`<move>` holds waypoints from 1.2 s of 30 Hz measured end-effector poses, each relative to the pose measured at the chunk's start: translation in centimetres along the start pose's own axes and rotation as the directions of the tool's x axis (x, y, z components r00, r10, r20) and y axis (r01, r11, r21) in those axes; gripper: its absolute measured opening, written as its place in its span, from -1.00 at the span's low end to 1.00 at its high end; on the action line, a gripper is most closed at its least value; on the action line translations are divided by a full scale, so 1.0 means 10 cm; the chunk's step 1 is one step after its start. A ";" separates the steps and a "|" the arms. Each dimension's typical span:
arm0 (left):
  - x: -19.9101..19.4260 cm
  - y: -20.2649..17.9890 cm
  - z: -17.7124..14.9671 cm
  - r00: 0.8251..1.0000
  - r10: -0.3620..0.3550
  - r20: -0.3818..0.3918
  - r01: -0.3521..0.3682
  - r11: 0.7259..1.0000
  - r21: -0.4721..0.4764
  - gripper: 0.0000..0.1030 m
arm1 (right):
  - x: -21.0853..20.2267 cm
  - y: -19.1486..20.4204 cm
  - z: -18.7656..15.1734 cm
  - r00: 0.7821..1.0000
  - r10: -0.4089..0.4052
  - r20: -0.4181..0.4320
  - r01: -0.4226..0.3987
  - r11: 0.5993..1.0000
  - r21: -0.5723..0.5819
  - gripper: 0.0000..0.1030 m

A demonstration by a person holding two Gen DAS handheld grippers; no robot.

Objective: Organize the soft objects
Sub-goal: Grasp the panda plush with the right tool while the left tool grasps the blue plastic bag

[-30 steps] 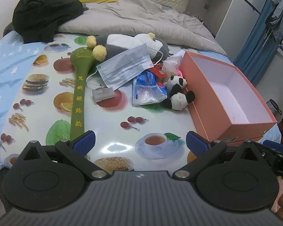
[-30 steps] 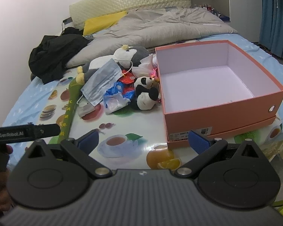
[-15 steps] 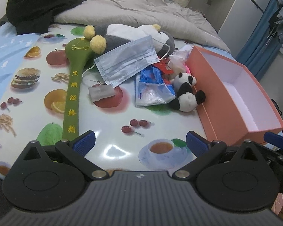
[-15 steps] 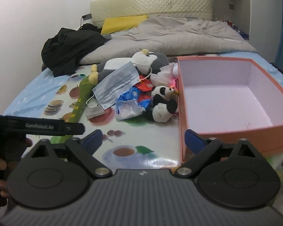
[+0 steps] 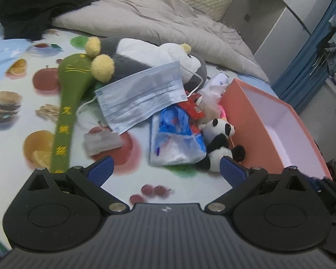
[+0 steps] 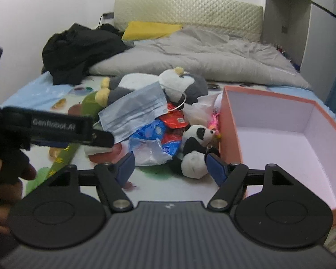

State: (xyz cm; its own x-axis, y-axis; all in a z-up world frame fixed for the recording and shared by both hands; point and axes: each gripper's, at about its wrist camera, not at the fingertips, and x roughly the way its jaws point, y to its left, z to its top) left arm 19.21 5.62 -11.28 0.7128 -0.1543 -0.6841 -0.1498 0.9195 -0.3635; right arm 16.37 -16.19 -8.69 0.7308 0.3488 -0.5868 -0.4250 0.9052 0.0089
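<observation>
**Both tools closing in on the soft pile, nothing picked up yet**

Left tool (image 5: 165, 168) is hanging over the fruit-print sheet (image 5: 15, 83) on the bed with its jaws spread wide and nothing between them. Going left to right across the pile: a long green plush stick (image 5: 63, 121) is lying at the far left, then a grey-and-white plush penguin (image 5: 150, 60) with a blue face mask (image 5: 141, 100) draped over it, then a crinkly blue plastic bag (image 5: 177, 141), and a small panda plush (image 6: 196, 148) is sitting right against the wall of the pink box (image 6: 280, 139), which is looking empty inside.

Right tool (image 6: 170, 168) is unclenched too, jaws narrowing, lined up on the panda but not pressing on it.

I'm guessing this is the approach for the first pick. Next move probably needs the right tool going lower around the panda, squeezing gently, then lifting it over the box wall.
</observation>
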 end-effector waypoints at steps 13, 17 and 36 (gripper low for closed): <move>0.76 0.15 0.37 0.989 -0.144 -0.035 0.141 0.987 -0.082 0.57 | 0.78 0.04 0.16 0.993 -0.087 -0.079 0.084 0.996 -0.039 -0.09; 1.00 0.16 0.45 0.985 -0.159 -0.059 0.154 0.985 -0.083 0.49 | 1.01 0.02 0.17 0.987 -0.133 -0.091 0.127 0.990 -0.069 -0.21; 1.33 0.06 0.41 0.987 -0.116 -0.111 0.114 0.993 -0.024 -0.72 | 1.38 -0.03 0.14 0.970 -0.211 -0.119 0.191 0.969 -0.160 -0.43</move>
State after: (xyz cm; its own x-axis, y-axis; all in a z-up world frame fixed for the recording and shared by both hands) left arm 31.36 5.58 -18.01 0.6446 -0.2996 -0.7034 -0.0836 0.8869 -0.4544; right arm 27.38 -11.33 -15.68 0.7349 0.1189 -0.6676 -0.3579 0.9043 -0.2328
